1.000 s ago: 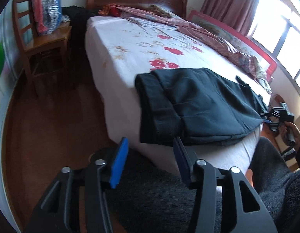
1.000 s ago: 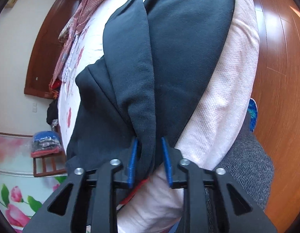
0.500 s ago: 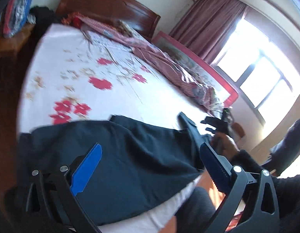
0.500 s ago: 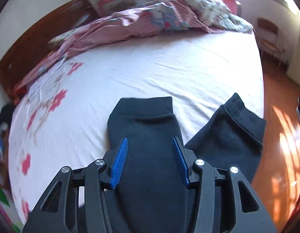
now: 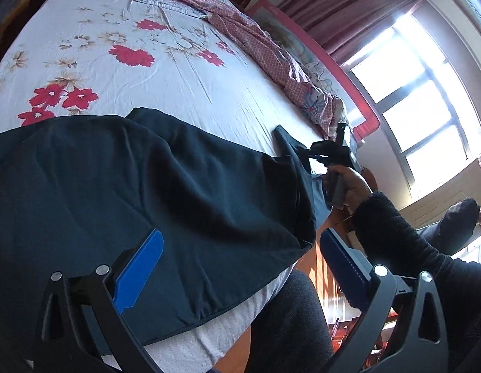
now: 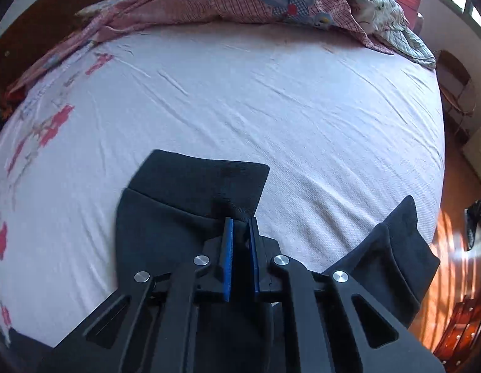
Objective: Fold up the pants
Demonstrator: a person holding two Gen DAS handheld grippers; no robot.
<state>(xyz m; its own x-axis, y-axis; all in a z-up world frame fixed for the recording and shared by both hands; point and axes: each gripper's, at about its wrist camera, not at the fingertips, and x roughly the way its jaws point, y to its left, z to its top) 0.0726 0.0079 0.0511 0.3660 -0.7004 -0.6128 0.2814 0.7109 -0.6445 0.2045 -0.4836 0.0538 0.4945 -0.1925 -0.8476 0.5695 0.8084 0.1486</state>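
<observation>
- Since a moment ago, both grippers have swung from the folded end of the pants (image 5: 153,186) toward the leg end, and the right gripper (image 6: 240,227) has just been closing, its blue pads now pinched together on the cuff (image 6: 206,183) of one leg.
- Left gripper (image 5: 240,248) hangs over the pants near the bed's edge with its jaws spread as wide as they go, nothing between them; it opened up within the last second.
- Dark pants lie across the near side of the bed (image 5: 141,71), on the white sheet with red flowers, their lower edge drooping over the mattress side.
- Second leg cuff (image 6: 399,242) lies off to the right of the clamped one, apart from it, close to the bed's edge.
- Pink checked quilt (image 6: 240,0) is bunched along the far side of the bed.
- A hand (image 5: 349,183) in a dark fuzzy sleeve (image 5: 393,236) holds the right gripper's handle beyond the pants.
- No containers show anywhere around the bed.
</observation>
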